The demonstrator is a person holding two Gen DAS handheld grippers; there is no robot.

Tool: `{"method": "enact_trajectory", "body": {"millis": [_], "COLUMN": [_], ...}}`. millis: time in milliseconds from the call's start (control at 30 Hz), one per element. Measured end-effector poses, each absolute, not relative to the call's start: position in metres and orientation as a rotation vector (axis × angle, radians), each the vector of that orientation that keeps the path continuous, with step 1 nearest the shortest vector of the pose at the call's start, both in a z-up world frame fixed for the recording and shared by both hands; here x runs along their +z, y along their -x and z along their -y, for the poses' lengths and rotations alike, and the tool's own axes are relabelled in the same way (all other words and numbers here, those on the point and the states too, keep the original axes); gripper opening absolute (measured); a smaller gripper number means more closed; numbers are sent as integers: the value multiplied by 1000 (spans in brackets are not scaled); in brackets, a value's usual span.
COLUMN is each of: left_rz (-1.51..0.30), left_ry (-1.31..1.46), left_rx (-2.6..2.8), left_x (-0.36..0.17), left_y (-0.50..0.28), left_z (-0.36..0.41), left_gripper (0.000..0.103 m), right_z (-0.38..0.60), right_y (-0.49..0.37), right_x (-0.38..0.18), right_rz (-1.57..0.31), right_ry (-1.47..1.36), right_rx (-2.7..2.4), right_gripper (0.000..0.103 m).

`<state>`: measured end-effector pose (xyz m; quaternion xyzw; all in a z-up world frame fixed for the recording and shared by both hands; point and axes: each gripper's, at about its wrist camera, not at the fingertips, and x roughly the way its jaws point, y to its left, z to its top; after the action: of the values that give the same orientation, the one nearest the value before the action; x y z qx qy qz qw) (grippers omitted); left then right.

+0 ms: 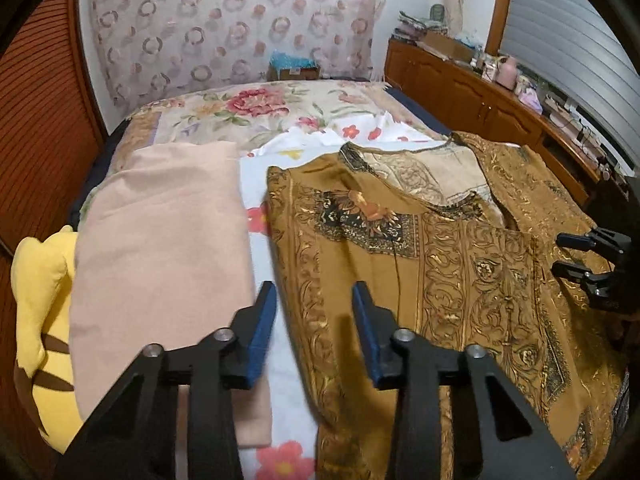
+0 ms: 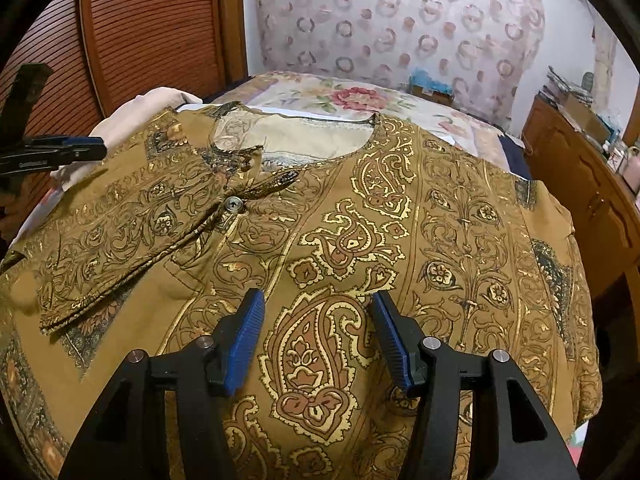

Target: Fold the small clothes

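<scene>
The paisley blouse lies spread across the bed's near edge; left gripper and right gripper hover released, empty. Its slick cloth may bunch if pinched off-seam

Both wrist views close above bed, sharing mustard shirt.

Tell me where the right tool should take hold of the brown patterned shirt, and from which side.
Judging by its flat, spread pose, pinch the brown patterned shirt at its far right shoulder edge, coming in from the right; that free edge overhangs the bed, so one finger of the open right tool can slip beneath.
</scene>
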<state>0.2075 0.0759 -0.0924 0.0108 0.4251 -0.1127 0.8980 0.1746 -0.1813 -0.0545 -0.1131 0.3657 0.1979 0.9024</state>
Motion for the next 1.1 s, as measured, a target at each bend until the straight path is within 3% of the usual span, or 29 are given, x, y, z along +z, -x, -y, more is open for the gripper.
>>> {"method": "enact_trajectory", "body": {"millis": [467, 567, 633, 1100], "left_rz": [-948, -943, -940, -802], "left_ry": [-94, -104, -105, -38], "left_rx": [-197, -214, -215, -139], "left_x": [-106, -105, -104, -67], "left_y": [-237, -237, -235, -228], "left_z": [-64, -64, -65, -114], "left_gripper": [35, 10, 5, 3], "right_z": [182, 183, 183, 183], "right_y": [-177, -177, -177, -177], "right_x": [-55, -55, -56, -56], "right_rz": [-752, -753, -754, -754], "right_ry": [240, 237, 236, 237], "right_rx": [398, 400, 401, 399], "right_gripper": [60, 60, 60, 61]}}
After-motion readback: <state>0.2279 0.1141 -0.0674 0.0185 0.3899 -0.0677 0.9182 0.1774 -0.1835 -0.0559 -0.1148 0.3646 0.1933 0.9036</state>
